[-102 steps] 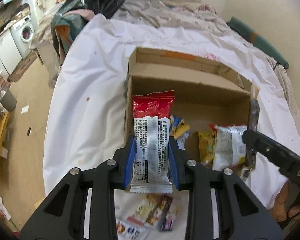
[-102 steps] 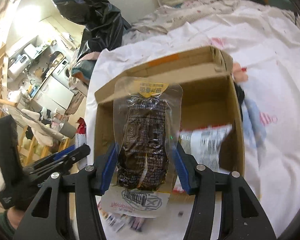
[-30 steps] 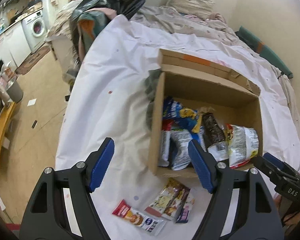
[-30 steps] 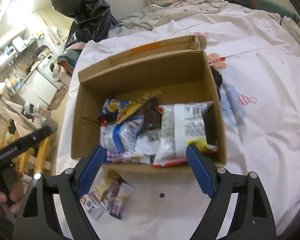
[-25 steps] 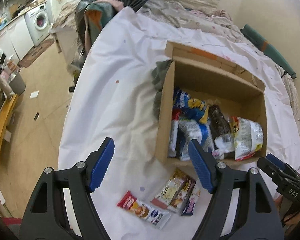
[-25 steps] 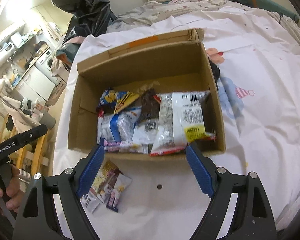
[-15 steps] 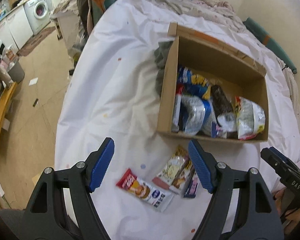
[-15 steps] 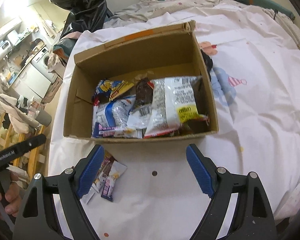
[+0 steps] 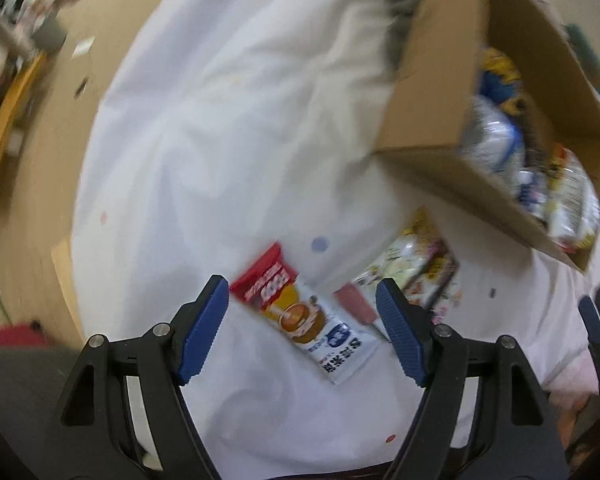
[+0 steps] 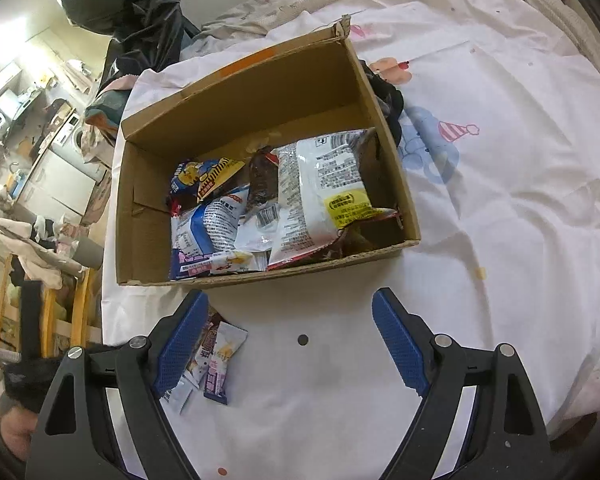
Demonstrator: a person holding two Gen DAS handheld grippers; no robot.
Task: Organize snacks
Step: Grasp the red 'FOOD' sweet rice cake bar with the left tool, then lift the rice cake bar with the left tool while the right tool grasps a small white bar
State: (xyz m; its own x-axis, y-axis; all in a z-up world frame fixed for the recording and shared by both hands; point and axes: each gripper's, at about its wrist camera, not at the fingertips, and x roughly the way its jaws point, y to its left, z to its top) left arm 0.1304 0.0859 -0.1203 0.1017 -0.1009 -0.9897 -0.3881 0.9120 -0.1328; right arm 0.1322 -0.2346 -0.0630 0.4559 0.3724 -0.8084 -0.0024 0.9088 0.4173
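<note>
Hovering left claw [image 9: 302,308]: fingers spread wide apart, holding nothing, above the white bed sheet [image 9: 220,128].
Red-and-white sachet [image 9: 304,316]: flat on the sheet, lying aslant in the gap between the left claw's blue pads, touching neither.
Small packets [image 9: 416,272]: a loose cluster just beyond the sachet, toward the left claw's right finger, near the box's front wall.
Right claw [image 10: 290,324]: fingers wide apart, nothing between them but bare sheet.
Packets in right view [image 10: 216,356]: beside the right claw's left finger, partly hidden behind it.
Cardboard box [image 10: 260,276]: open-topped, past both claws, on the bed.
Box contents: a white pouch [image 10: 324,188], blue-and-white packs [image 10: 212,224] and a yellow-and-blue bag [image 10: 204,176], heaped toward the front.
</note>
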